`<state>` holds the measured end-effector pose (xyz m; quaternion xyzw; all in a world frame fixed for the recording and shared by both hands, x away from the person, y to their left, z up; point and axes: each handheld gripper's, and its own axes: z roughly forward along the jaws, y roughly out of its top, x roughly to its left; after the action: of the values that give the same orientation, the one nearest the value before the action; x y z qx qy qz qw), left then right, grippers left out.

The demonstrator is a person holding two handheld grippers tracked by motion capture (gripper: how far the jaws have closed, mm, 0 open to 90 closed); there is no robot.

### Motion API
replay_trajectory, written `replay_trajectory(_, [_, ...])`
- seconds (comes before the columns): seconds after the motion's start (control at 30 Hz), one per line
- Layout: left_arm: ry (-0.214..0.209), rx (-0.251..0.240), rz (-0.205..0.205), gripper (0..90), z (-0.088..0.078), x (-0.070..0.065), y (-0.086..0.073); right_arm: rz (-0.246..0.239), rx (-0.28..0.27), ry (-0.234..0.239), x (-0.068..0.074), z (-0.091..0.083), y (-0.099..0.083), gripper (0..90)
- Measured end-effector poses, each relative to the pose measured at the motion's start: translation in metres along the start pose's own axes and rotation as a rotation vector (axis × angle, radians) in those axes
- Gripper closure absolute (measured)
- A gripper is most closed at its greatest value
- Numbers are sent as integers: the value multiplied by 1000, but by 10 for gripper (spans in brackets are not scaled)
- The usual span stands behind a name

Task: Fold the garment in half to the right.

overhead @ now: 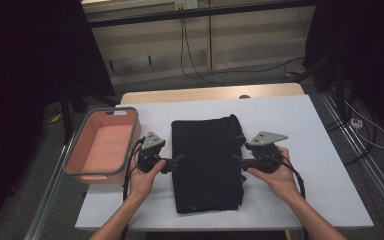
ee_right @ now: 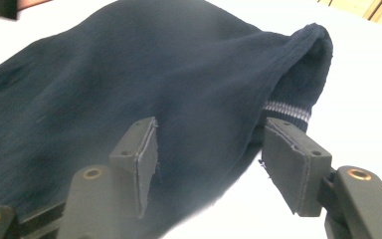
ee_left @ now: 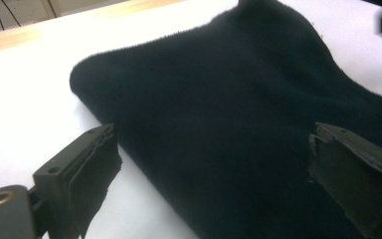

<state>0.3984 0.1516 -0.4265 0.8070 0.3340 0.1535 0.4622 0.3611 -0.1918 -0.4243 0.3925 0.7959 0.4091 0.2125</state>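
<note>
- The folded dark navy knitted garment point(overhead: 207, 162) lies at the middle of the white table point(overhead: 310, 150), its long axis running near to far.
- The left gripper point(overhead: 176, 161) is at its left edge and the right gripper point(overhead: 238, 159) at its right, both equally close.
- Left jaws are spread wide, astride the edge, gripping nothing.
- Right jaws are parted around the ribbed hem, pads not pressing.

White table point(overhead: 325, 150) on grey floor point(overhead: 260, 80); wooden wall panels point(overhead: 250, 40) behind; dim surroundings.
</note>
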Motion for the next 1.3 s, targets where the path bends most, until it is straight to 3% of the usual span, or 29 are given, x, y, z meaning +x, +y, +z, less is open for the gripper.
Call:
replay_trajectory(0.07, [-41, 17, -28, 72, -5, -5, -4, 23, 11, 5, -4, 10, 5, 402])
replay_trajectory(0.1, [-45, 19, -13, 72, -7, -9, -6, 27, 12, 2, -5, 13, 7, 398])
replay_trajectory(0.23, [-42, 34, 35, 70, -17, -21, -15, 14, 17, -8, -7, 22, 15, 409])
replay_trajectory(0.43, [-33, 36, 12, 68, -34, -25, -33, 6, 14, -23, -20, 35, 29, 468])
replay_trajectory(0.57, [-43, 39, 11, 69, -43, -28, -42, 23, 17, -53, -31, 48, 37, 512])
replay_trajectory(0.63, [-41, 41, 34, 69, -49, -30, -47, 10, 23, -84, -36, 56, 41, 527])
replay_trajectory(0.7, [-40, 7, 25, 70, -55, -31, -55, -1, 34, -104, -41, 63, 45, 563])
replay_trajectory(0.73, [-39, -11, 21, 71, -57, -32, -59, -16, 35, -137, -42, 65, 47, 575])
replay_trajectory(0.77, [-40, -5, 27, 74, -58, -32, -62, -26, 34, -158, -45, 68, 48, 597])
replay_trajectory(0.9, [-46, 20, 14, 78, -49, -32, -64, -7, 40, -169, -56, 79, 55, 659])
replay_trajectory(1.07, [-54, 33, 3, 78, -43, -27, -60, 24, 74, -154, -63, 91, 58, 743])
replay_trajectory(1.2, [-22, -19, 36, 78, -58, -21, -55, 51, 75, -150, -68, 95, 58, 833])
replay_trajectory(1.3, [-3, -25, -6, 74, -63, -14, -61, 73, 67, -153, -76, 95, 58, 847])
